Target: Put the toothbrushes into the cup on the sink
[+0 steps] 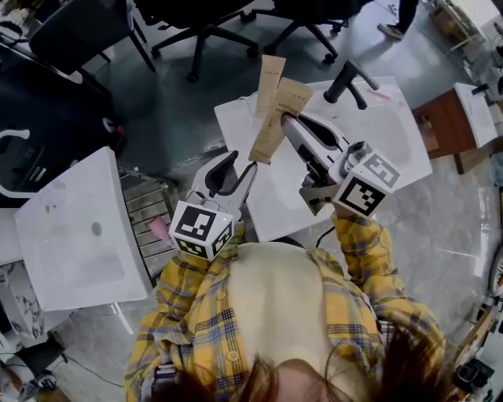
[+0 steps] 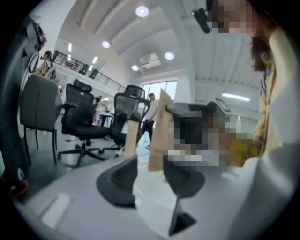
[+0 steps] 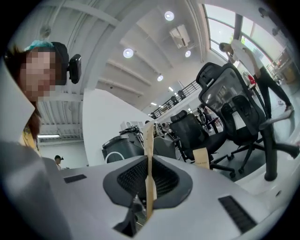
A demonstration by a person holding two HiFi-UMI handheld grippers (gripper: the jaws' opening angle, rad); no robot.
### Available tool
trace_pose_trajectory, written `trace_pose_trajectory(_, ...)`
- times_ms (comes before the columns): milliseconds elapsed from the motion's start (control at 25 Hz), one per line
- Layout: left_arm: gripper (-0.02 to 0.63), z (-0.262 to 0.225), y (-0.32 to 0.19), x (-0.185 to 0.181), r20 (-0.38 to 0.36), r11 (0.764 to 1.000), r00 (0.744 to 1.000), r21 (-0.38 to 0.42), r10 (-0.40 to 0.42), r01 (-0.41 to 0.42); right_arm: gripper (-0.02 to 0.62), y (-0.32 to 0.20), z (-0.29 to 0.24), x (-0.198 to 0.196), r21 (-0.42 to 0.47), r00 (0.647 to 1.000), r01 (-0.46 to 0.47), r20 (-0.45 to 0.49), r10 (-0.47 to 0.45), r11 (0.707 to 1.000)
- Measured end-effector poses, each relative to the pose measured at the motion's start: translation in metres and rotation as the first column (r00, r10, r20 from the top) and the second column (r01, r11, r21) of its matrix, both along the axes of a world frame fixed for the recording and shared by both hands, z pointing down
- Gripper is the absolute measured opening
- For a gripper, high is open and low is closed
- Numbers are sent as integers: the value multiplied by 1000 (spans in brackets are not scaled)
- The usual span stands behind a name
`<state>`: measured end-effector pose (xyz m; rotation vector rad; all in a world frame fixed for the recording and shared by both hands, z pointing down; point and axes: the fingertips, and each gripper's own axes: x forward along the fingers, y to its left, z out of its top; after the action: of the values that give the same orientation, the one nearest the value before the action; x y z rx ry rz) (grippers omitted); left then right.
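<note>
A flat brown paper toothbrush pack (image 1: 284,110) is held up over the white sink (image 1: 385,133). My right gripper (image 1: 288,122) is shut on it. In the right gripper view the pack (image 3: 149,140) stands edge-on between the dark pads (image 3: 166,180). My left gripper (image 1: 242,166) is open just left of the pack's lower end, not touching it. In the left gripper view the pack (image 2: 158,133) rises beyond the spread jaws of that gripper (image 2: 150,178). A second brown pack (image 1: 271,78) shows behind the first, also visible as the farther pack (image 3: 201,157).
A black faucet (image 1: 350,82) rises at the sink's far side. Another white basin (image 1: 78,228) lies to the left, with a metal rack (image 1: 149,212) beside it. Black office chairs (image 1: 204,23) stand beyond on the grey floor. A brown wooden piece (image 1: 446,126) is at the right.
</note>
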<state>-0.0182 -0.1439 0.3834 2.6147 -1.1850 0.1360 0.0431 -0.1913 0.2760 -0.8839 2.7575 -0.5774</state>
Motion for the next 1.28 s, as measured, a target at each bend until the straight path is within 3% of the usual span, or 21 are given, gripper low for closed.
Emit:
trace_pose_trajectory(280, 130, 3, 1, -9, 43, 999, 998, 3, -39, 39, 32, -31, -19, 17, 128, 990, -121, -59, 129, 984)
trace_pose_trajectory(480, 52, 3, 5, -12, 47, 998, 997, 10, -61, 60, 32, -50, -18, 23, 230, 971, -210, -61, 229, 950)
trace_pose_trajectory(720, 40, 11, 11, -10, 40, 999, 998, -12, -43, 43, 32, -65, 3, 6, 354, 951, -238, -105, 291, 905)
trace_pose_trajectory(1080, 38, 16, 13, -13, 32, 998, 999, -47, -36, 37, 32, -78, 47, -6, 321, 942, -232, -160, 294, 918)
trace_pose_trajectory(1280, 38, 23, 15, -8, 31, 997, 999, -71, -20, 22, 34, -82, 77, -10, 262, 934, -196, -244, 261, 945)
